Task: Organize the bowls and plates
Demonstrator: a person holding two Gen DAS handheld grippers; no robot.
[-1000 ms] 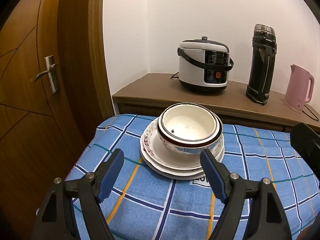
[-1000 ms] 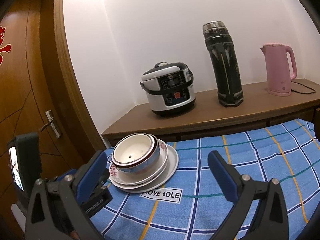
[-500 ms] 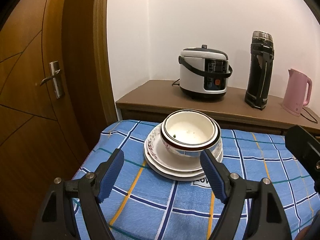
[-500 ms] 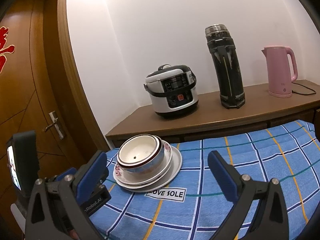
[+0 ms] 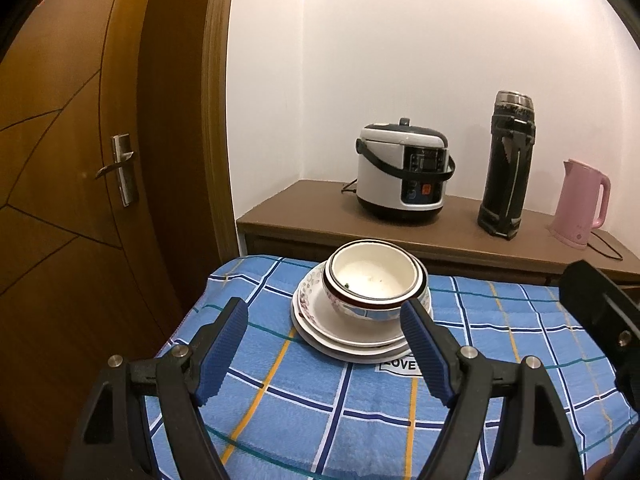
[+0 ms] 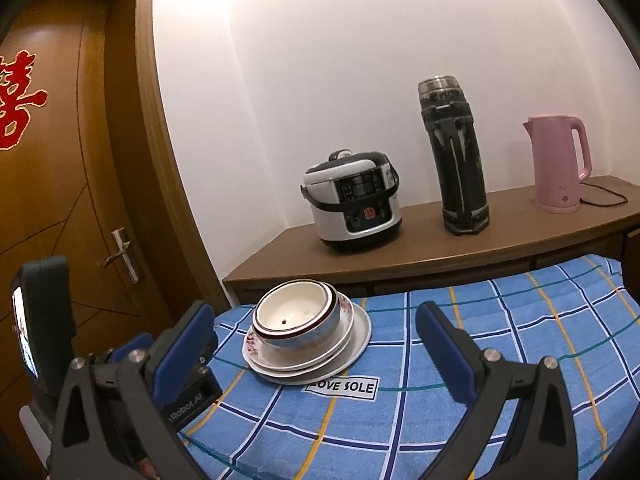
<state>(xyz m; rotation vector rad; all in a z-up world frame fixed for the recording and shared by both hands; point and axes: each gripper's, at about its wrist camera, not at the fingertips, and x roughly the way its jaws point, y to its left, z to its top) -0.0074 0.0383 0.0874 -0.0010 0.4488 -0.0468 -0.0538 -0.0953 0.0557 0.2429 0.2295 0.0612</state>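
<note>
A white bowl with a dark red rim sits nested in another bowl on a stack of white plates, on the blue checked cloth. The same bowl and plates show in the right wrist view. My left gripper is open and empty, held back from the stack with its blue pads either side of it. My right gripper is open and empty, also short of the stack. The left gripper's body shows at the lower left of the right wrist view.
A wooden sideboard behind the table carries a rice cooker, a black thermos and a pink kettle. A wooden door with a handle stands at the left. A label reading LOVE SOLE lies on the cloth.
Both grippers have drawn back and up from the stack, which looks smaller and farther. Bowls and plates have not moved. Both grippers stay open.
</note>
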